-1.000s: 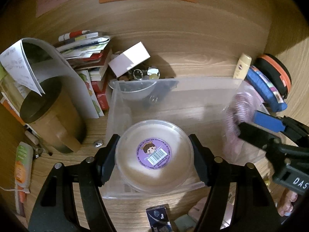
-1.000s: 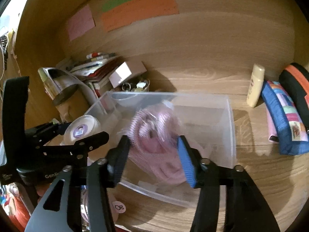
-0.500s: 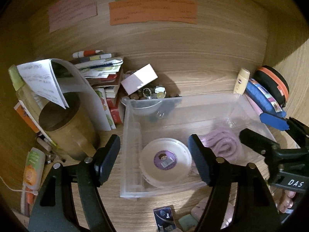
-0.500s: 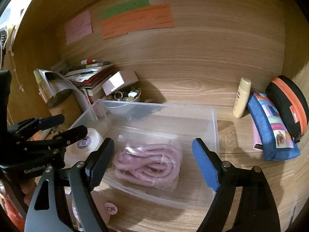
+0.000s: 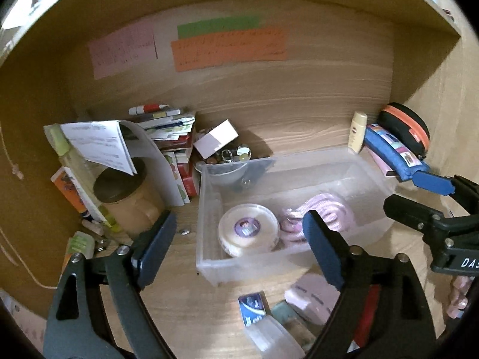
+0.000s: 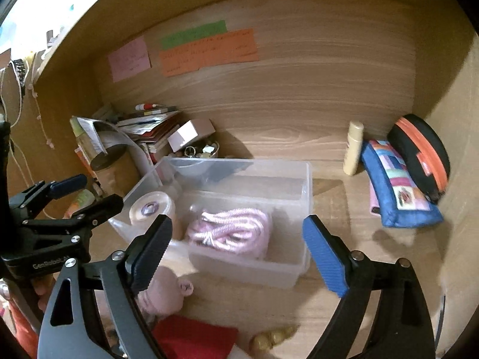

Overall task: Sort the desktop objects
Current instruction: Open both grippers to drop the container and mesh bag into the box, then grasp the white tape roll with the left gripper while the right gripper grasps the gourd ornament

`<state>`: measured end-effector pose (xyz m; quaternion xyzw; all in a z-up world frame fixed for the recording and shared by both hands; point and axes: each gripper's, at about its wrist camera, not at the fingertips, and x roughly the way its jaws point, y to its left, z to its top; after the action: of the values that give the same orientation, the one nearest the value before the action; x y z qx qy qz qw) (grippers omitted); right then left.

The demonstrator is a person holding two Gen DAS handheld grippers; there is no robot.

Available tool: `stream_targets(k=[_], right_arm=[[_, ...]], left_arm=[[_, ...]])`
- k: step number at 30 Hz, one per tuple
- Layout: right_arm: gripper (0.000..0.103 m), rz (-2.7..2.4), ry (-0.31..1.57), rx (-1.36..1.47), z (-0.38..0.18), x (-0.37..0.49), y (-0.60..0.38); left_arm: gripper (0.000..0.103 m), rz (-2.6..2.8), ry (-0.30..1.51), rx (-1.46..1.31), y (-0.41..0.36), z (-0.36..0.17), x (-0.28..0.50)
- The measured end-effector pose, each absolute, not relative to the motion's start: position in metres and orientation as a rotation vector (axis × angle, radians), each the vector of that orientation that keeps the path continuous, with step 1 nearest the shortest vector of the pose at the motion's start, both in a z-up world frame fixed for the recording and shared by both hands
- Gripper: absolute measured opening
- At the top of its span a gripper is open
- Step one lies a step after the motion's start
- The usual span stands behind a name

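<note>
Inside clear bin (image 5: 209, 257) — round tin (image 5: 248, 229), probably rope (image 6: 230, 230).

**Bin mid-desk, clutter on both sides**

The bin (image 5: 206, 251) sits mid-desk. In it, the round tub (image 5: 247, 229) lies left, with the rope coil (image 5: 320, 209) just beside it on the right. Behind the bin's left corner stands a bowl of trinkets (image 5: 230, 155) with a small box (image 5: 215, 139) on top. Left of that — a book stack (image 5: 167, 131), and before it a can (image 5: 125, 191) under a folded sheet (image 5: 98, 143). Right of the bin — a bottle (image 5: 357, 131), then a pouch (image 5: 392, 152), then a round case (image 5: 405, 127) at the side wall. Notes (image 5: 227, 45) hang on the back wall.
</note>
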<state>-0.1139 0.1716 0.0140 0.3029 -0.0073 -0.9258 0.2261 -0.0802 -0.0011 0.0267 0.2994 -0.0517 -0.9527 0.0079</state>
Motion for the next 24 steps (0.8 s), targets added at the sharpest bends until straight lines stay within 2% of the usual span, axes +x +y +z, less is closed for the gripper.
stream_targets(k=[8,15,24], right_arm=[[0.089,-2.590,-0.030,0.836,0.013,-0.084,0.196],[0.089,-2.631,-0.034,0.871,0.004,-0.065,0.225],[0.089,-2.645,-0.006,0.997,-0.027,-0.060,0.246]], left_arm=[[0.090,-2.974,-0.168,0.957,0.003,0.024,-0.050],[0.095,-2.961,-0.140,0.993,-0.004,0.018,-0.025],[0.096,-2.887,-0.143,1.123,-0.011,-0.019,-0.014]])
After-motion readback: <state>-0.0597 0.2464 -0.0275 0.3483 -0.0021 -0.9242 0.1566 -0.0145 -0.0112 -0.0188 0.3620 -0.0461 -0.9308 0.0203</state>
